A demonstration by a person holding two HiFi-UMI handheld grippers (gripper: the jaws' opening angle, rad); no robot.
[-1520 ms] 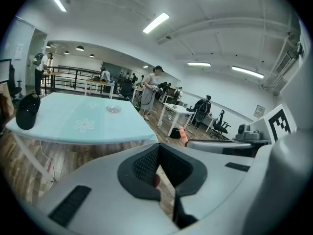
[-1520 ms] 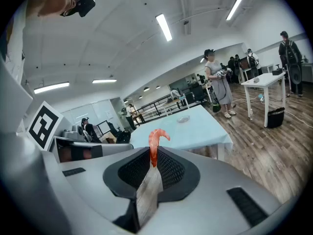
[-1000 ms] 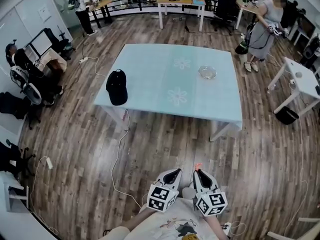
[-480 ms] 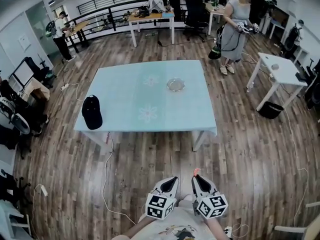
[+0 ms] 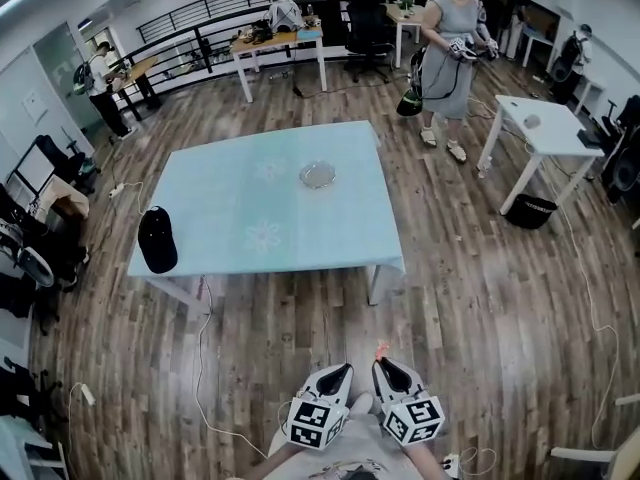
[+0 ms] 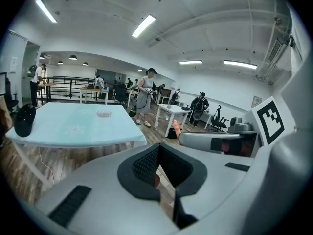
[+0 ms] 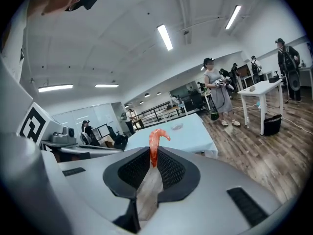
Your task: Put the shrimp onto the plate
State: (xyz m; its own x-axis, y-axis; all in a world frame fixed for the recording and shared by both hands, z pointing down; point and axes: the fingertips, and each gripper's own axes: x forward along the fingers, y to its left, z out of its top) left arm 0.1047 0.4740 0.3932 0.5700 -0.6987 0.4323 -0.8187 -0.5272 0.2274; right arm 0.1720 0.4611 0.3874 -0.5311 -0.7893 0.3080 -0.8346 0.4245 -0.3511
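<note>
The right claw (image 7: 153,154) is pinched shut on a curled orange-pink shrimp (image 7: 156,140), which sticks up past its tips. The left claw (image 6: 157,153) is closed on nothing. Both are low over the wooden floor (image 5: 470,298), well apart from the pale blue counter (image 5: 330,228), which carries a small round clear plate (image 5: 318,175) and a black cap (image 5: 157,239).

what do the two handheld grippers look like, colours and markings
Both the left gripper and right gripper have pale grey plastic shells tapering to a point, with black mesh-textured pads lining the jaws. Each carries a white cube with black square markers at its rear. The person wears a light printed shirt.
</note>
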